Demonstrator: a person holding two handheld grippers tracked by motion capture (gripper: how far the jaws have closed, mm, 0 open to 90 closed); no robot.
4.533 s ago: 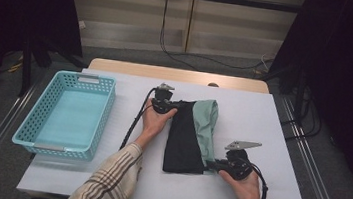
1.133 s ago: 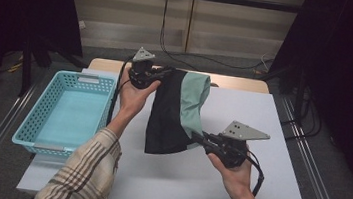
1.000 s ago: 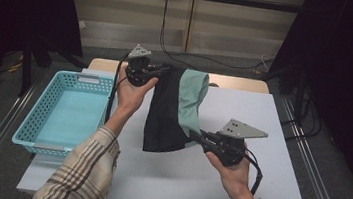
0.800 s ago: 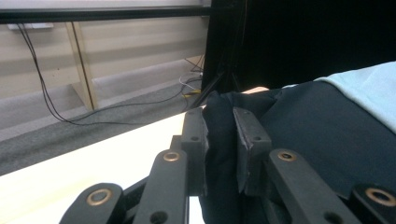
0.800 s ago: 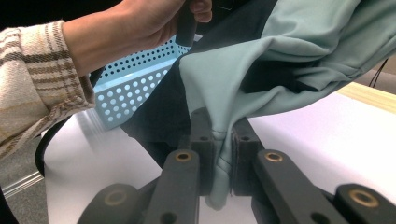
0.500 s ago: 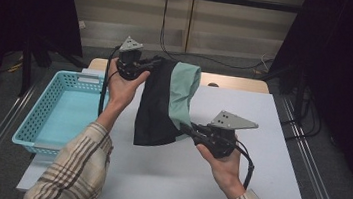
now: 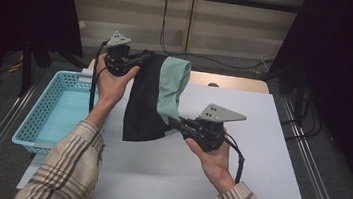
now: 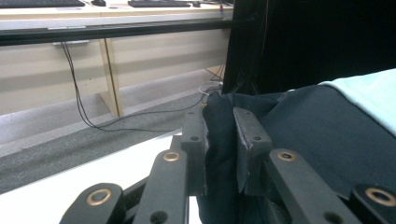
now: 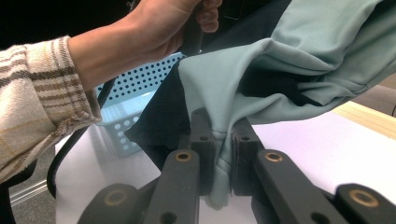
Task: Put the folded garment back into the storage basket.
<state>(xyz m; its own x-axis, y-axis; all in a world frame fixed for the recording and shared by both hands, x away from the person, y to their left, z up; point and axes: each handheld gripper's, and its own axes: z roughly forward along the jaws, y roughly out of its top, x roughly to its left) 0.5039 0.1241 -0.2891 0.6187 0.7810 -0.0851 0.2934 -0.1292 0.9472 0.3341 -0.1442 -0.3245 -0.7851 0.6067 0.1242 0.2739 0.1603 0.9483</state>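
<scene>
A folded garment (image 7: 152, 99), black with a mint-green panel, hangs in the air above the white table (image 7: 267, 165) between both hands. My left gripper (image 7: 145, 56) is raised at the far left and is shut on the black fabric (image 8: 219, 154) at the garment's top corner. My right gripper (image 7: 173, 123) sits lower, near the table's middle, shut on a fold of the mint-green fabric (image 9: 223, 154). The garment (image 9: 299, 51) drapes from one gripper down to the other, its lower edge just off the table.
A turquoise perforated basket (image 7: 42, 114) stands at the table's left end; its wall (image 9: 126, 112) lies just behind the cloth in the right gripper view. Black curtains hang on both sides. A wooden strip (image 7: 237, 82) edges the table's far side.
Both hands have lifted the garment off the table and carried it leftward, toward the basket. Over the last second it kept moving left and slightly up. Both grips are unchanged.
</scene>
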